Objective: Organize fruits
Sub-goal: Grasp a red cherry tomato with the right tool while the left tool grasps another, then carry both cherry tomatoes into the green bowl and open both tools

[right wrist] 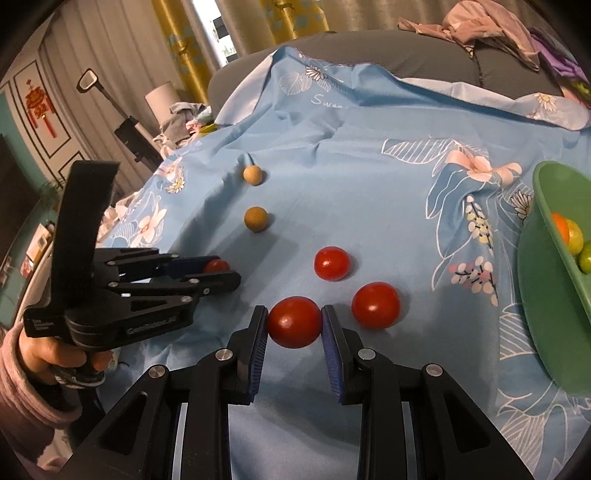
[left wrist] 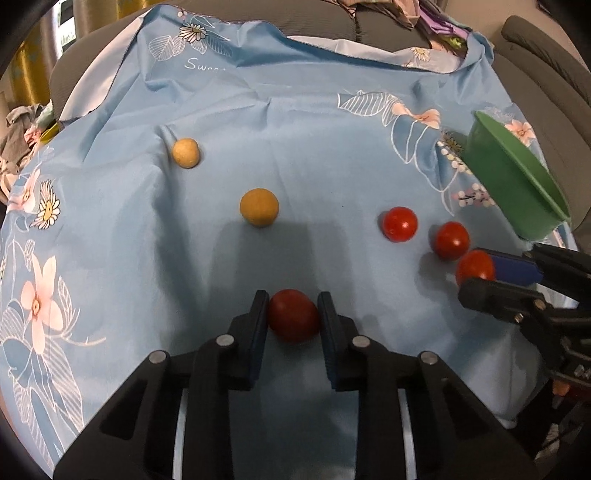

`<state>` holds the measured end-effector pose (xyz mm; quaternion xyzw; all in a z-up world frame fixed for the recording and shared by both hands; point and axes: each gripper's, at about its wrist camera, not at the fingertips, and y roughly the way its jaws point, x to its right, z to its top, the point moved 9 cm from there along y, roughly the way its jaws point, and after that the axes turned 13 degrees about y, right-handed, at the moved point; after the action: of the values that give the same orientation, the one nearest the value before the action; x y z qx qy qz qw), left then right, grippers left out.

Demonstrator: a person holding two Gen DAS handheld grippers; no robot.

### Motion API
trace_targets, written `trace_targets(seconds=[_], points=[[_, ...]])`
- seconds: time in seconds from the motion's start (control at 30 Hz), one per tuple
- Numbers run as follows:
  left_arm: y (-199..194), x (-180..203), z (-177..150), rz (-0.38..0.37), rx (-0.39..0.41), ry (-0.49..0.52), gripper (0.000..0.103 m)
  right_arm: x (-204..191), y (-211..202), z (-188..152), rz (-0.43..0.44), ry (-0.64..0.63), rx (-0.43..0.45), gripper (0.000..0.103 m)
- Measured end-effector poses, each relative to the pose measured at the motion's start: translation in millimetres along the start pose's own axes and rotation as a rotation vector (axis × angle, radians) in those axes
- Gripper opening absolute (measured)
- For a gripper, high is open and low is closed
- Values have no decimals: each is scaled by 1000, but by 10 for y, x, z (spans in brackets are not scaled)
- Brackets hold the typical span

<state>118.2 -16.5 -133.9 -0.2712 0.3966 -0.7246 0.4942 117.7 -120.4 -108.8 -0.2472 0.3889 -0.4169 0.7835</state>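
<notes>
My left gripper (left wrist: 293, 308) is shut on a dark red tomato (left wrist: 293, 321) resting on the blue floral cloth (left wrist: 314, 155). My right gripper (right wrist: 294, 314) is shut on another red tomato (right wrist: 294, 326); the left wrist view shows this right gripper (left wrist: 478, 275) at the right edge. The left gripper (right wrist: 221, 268) appears at the left of the right wrist view, held by a hand (right wrist: 48, 354). Two loose red tomatoes (right wrist: 331, 263) (right wrist: 375, 305) lie between the grippers and the green bowl (right wrist: 546, 314). Two tan round fruits (left wrist: 186, 152) (left wrist: 259, 211) lie farther back.
The green bowl (left wrist: 517, 177) stands tilted at the cloth's right side and holds orange and yellow-green fruits (right wrist: 570, 236). A grey sofa back (right wrist: 369, 48) with crumpled clothes (right wrist: 491, 26) rises behind. The cloth drops off at the left, with clutter beyond (right wrist: 177, 122).
</notes>
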Motion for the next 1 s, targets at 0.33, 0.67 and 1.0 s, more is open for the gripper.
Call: trace_targets(seconds=[0.33,0.67,1.0], points=[[-366,131,54,-66,63,-47,26,-11,-206,56,10,5,49,31],[-520,475,357,-116,103,17,26,198,-572,147,-11,47,140,31],[-601,1044,915,-193,163,126,26,661,-1033,313,-52,129,270,31]])
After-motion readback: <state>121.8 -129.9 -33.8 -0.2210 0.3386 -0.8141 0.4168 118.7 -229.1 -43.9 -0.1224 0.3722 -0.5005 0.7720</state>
